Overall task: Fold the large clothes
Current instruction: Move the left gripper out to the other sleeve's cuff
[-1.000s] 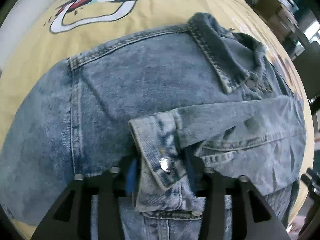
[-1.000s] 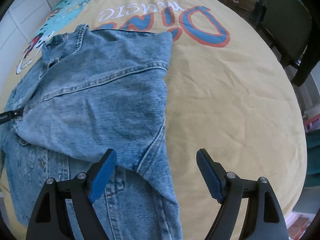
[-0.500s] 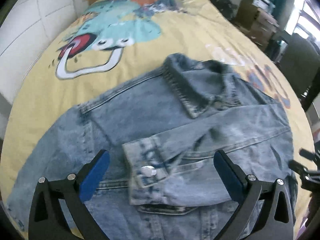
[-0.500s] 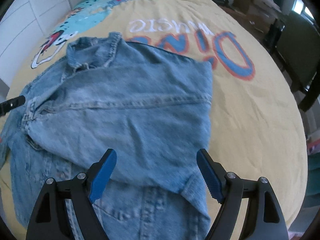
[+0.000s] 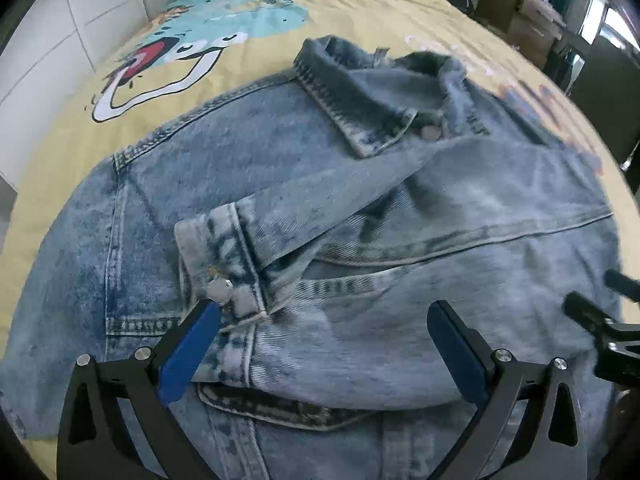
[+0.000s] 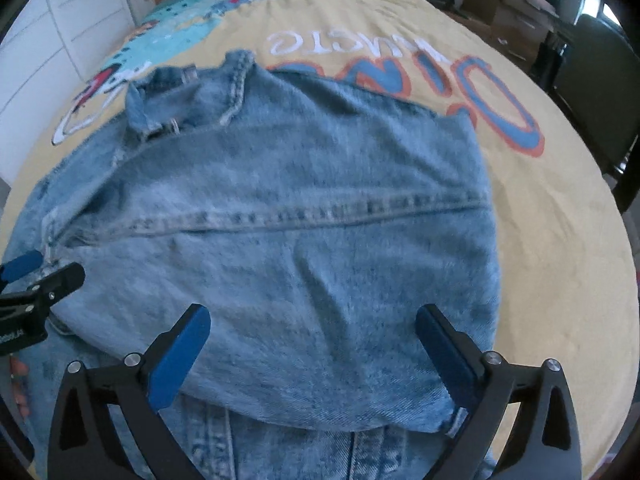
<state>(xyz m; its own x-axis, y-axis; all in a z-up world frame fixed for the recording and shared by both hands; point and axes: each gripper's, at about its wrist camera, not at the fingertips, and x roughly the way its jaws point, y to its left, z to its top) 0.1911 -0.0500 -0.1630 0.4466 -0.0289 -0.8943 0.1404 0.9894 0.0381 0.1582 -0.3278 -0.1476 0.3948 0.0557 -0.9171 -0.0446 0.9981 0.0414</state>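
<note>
A light blue denim jacket (image 5: 280,184) lies on a yellow printed bedspread (image 5: 80,128), collar (image 5: 360,108) at the far side. Its right side is folded over the body, and the sleeve cuff (image 5: 224,256) with a metal button rests on the front. My left gripper (image 5: 320,344) is open and empty, hovering just above the jacket near the cuff. The jacket also shows in the right wrist view (image 6: 300,220). My right gripper (image 6: 308,352) is open and empty above the folded panel. The left gripper's tip shows in the right wrist view (image 6: 36,276).
The bedspread (image 6: 560,260) carries a cartoon print and large blue-orange letters (image 6: 480,92). White cabinets (image 5: 48,40) stand at the left. Cardboard boxes (image 5: 520,12) and a dark chair (image 6: 592,80) stand beyond the bed's right edge.
My left gripper opened, let go of the sleeve cuff and pulled back. The cuff now lies on the jacket front. My right gripper, open throughout, moved left over the folded panel.
</note>
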